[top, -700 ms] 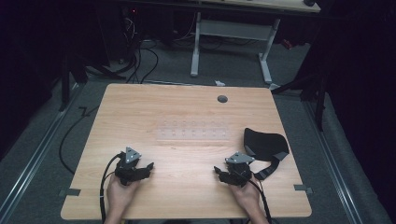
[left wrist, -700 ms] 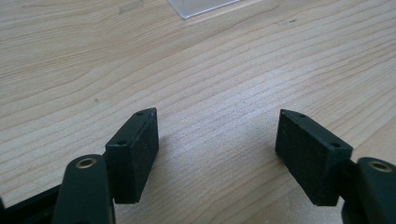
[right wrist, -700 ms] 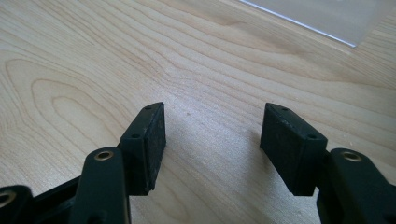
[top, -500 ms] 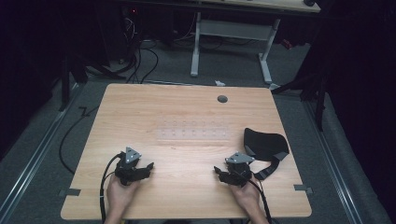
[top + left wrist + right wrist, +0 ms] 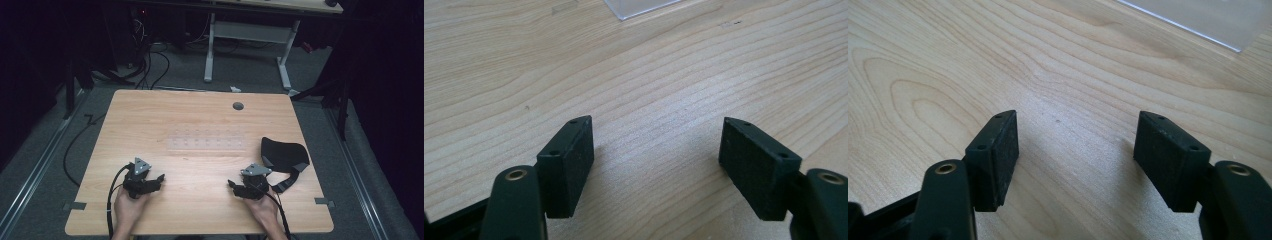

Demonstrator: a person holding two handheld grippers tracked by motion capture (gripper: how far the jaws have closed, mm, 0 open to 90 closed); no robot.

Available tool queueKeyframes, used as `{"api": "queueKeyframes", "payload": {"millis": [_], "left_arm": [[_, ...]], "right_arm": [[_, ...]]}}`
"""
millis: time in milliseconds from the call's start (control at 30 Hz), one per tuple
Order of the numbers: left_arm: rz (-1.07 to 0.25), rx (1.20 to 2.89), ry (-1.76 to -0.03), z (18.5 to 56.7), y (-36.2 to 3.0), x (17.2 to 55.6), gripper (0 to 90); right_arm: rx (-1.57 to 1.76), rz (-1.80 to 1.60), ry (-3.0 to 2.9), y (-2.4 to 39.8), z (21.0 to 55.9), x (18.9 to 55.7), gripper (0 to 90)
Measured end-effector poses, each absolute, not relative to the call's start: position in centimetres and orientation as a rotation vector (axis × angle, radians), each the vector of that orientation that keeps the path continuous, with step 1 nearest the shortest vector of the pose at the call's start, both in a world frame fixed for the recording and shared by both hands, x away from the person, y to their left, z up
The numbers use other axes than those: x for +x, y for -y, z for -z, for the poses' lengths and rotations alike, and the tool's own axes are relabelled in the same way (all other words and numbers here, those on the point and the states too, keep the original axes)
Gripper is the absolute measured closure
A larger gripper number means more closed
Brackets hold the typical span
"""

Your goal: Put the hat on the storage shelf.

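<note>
Resting surface: desk (image 5: 200, 120), pale wood, near edge cut off by the frame.
Clear tray: transparent sheet (image 5: 206, 143) mid-desk, faint, its contents too dim to make out; corners show in both gripper views.
Black pouch: dark fabric thing (image 5: 282, 152) with a strap, near the right claw, apart from it.
Left claw (image 5: 656, 145): jaws wide apart, nothing between, bare wood beneath.
Right claw (image 5: 1076, 142): jaws wide apart, nothing held.

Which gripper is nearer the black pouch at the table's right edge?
Right. The right gripper rests just beside the black pouch, toward the person; the left gripper sits far across the table.
</note>
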State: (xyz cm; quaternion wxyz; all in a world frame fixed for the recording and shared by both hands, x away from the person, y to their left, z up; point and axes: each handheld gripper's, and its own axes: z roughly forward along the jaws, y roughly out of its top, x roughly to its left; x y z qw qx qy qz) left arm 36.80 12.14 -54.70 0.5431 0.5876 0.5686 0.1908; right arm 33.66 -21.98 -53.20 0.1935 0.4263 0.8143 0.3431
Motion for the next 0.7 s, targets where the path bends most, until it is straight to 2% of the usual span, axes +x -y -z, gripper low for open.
{"api": "queueKeyframes", "payload": {"millis": [267,433,700], "left_arm": [[-0.453,1.395,-1.350,54.70,-12.14,36.81,30.6],[-0.453,1.395,-1.350,54.69,-12.14,36.81,30.5],[-0.453,1.395,-1.350,54.69,-12.14,36.81,30.5]], "right_arm": [[1.197,-0.962,-2.287,21.93,53.18,33.60,34.7],[1.222,-0.963,-2.265,21.99,53.16,33.54,40.4],[1.227,-0.958,-2.259,21.93,53.08,33.47,44.3]]}}
